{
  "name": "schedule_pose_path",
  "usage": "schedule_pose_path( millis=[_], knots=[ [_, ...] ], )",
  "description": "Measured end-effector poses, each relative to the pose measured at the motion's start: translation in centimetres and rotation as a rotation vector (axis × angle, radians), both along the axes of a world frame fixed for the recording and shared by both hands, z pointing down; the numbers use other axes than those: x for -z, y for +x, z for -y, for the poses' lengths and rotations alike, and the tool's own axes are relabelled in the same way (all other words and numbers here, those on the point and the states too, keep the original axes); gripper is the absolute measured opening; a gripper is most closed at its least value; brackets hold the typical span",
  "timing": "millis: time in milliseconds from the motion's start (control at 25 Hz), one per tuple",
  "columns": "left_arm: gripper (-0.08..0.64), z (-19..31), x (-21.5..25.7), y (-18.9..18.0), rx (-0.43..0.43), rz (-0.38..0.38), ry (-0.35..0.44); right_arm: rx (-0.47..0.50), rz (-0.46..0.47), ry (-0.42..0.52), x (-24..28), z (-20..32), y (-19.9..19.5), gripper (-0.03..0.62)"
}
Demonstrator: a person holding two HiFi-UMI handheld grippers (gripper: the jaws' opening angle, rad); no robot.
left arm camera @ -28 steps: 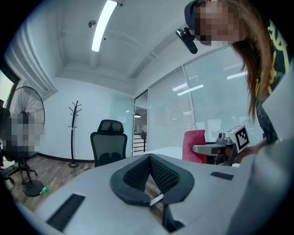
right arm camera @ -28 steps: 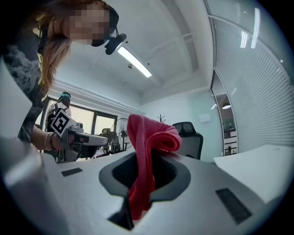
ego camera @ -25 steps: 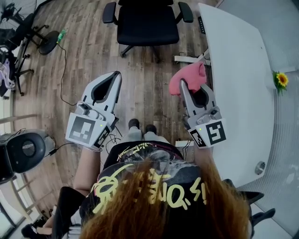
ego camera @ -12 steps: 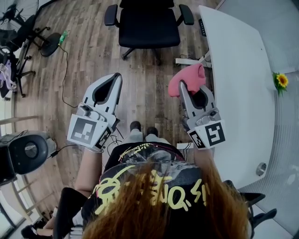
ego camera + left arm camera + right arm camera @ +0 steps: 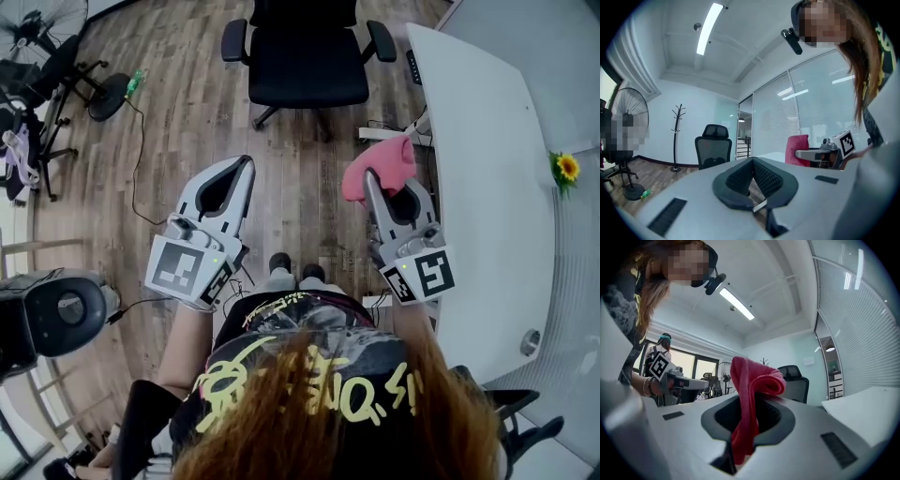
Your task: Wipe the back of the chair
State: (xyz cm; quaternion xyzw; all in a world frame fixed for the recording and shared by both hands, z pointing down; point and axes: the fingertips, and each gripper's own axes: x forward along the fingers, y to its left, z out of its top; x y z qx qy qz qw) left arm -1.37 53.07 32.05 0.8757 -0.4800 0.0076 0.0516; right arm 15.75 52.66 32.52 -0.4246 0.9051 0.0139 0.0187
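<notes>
A black office chair (image 5: pixel 309 56) stands ahead of me on the wood floor, its seat facing me; its mesh back shows in the left gripper view (image 5: pixel 713 147) and the right gripper view (image 5: pixel 796 381). My right gripper (image 5: pixel 368 178) is shut on a pink cloth (image 5: pixel 382 164), which bunches above the jaws and hangs down between them (image 5: pixel 750 399). My left gripper (image 5: pixel 246 165) is held level beside it, shut with nothing in it (image 5: pixel 752 163). Both grippers are well short of the chair.
A long white desk (image 5: pixel 487 178) runs along the right, with a small sunflower (image 5: pixel 565 167) at its far edge. A standing fan (image 5: pixel 42 23) and a cable (image 5: pixel 131 141) are at the left. A coat stand (image 5: pixel 677 136) is by the far wall.
The chair has come a little nearer in the head view. Both grippers have kept their pose, the right still holding the cloth.
</notes>
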Motion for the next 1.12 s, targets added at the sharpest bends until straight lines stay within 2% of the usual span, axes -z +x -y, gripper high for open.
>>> schedule_pose_path(
  millis=[160, 360, 680, 960, 1120],
  knots=[
    [-0.006, -0.4, -1.5, -0.1, -0.008, 0.017, 0.008, -0.007, 0.008, 0.008, -1.7, -0.4, 0.0, 0.061],
    [-0.006, -0.5, -2.8, -2.3, -0.005, 0.025, 0.007, -0.058, 0.019, 0.008, -2.3, -0.6, -0.3, 0.061],
    [-0.006, -0.5, -3.7, -2.5, -0.029, 0.024, 0.019, -0.103, 0.020, 0.012, -3.0, -1.9, 0.0, 0.061],
    [-0.006, 2.7, -3.0, -2.4, -0.029, 0.025, 0.024, -0.081, 0.014, -0.009, -3.4, 1.3, -0.4, 0.061],
    [-0.006, 4.1, -3.6, -2.3, -0.022, 0.028, 0.026, -0.057, 0.019, 0.009, -3.5, 3.0, -0.9, 0.061]
  ],
)
